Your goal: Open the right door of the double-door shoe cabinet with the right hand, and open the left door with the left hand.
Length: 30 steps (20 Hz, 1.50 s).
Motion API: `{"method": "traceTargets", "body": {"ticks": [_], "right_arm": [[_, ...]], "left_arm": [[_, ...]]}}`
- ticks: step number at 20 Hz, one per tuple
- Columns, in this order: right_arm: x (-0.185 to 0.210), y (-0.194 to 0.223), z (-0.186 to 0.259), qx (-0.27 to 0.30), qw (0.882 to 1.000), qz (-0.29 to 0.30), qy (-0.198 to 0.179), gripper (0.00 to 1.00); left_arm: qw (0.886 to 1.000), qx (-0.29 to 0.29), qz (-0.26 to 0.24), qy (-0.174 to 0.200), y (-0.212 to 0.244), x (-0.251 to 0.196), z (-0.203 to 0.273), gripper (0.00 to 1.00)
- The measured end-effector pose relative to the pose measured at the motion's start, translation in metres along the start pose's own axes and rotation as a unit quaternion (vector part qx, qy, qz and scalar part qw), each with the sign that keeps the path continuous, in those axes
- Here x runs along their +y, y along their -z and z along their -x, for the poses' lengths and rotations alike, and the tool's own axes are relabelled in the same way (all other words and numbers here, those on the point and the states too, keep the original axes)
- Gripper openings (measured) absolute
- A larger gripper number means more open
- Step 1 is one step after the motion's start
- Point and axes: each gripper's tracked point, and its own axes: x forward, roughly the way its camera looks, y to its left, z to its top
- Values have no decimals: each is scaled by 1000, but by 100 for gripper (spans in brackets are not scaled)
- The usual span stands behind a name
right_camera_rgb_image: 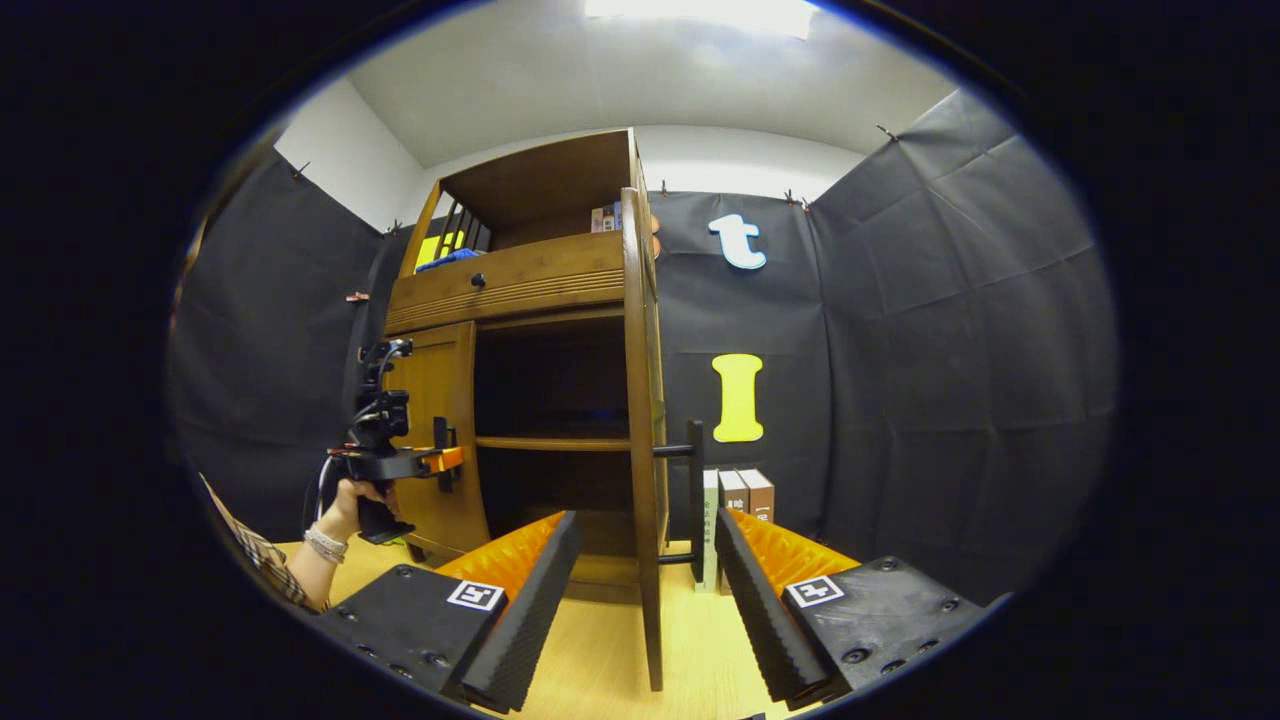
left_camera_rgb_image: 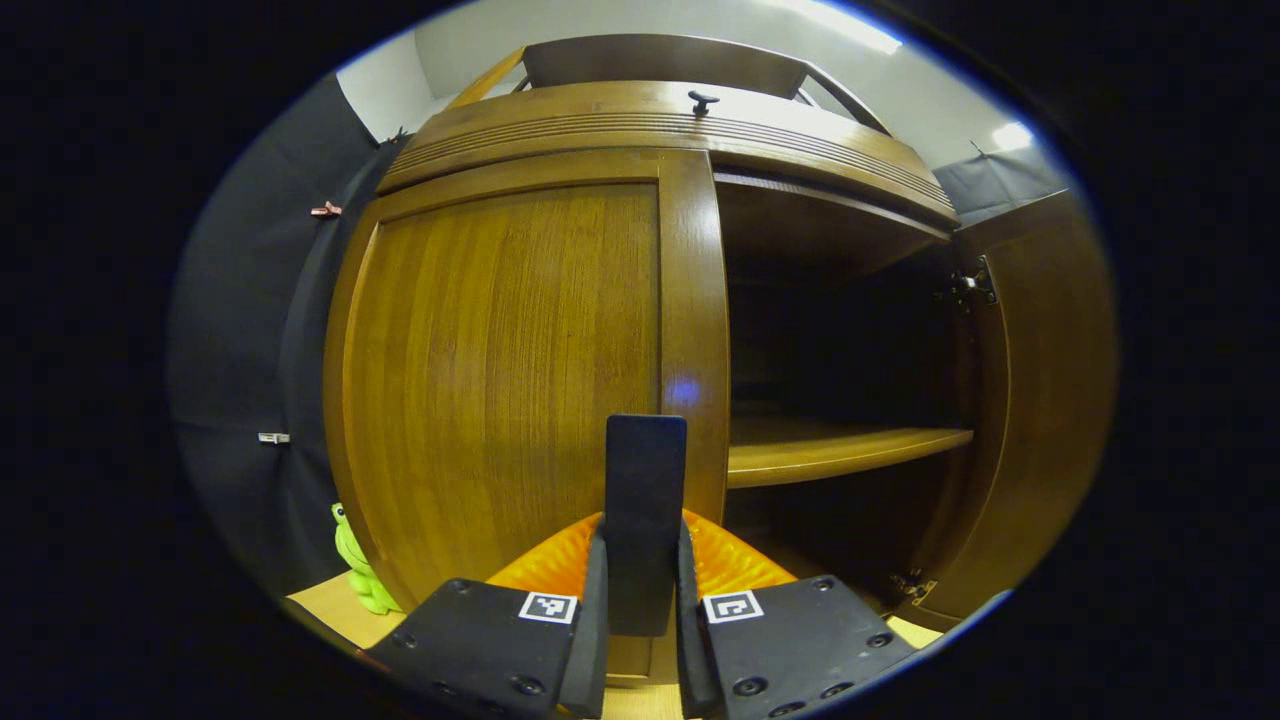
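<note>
Fingers of the left gripper [left_camera_rgb_image: 645, 560] clamp the left door's handle [left_camera_rgb_image: 645, 520], that left door [left_camera_rgb_image: 500, 370] still closed; a pull off the hinge arc could slip them off. The right gripper [right_camera_rgb_image: 640, 590] hangs wide open, straddling the swung-out right door [right_camera_rgb_image: 645, 450], gripping nothing. Inside the shoe cabinet [right_camera_rgb_image: 520, 290], the shelf [left_camera_rgb_image: 840, 445] looks bare.

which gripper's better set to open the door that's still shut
Left. The left gripper is closed on the dark vertical handle of the shut brown wooden left door. The right gripper is open, straddling the edge of the already open right door.
</note>
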Motion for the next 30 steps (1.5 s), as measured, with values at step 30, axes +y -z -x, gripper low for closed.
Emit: {"method": "traceTargets", "body": {"ticks": [30], "right_arm": [[74,28,-2,50,998,-3,-40,91]], "left_arm": [[998,2,33,48,-5,97,166,29]]}}
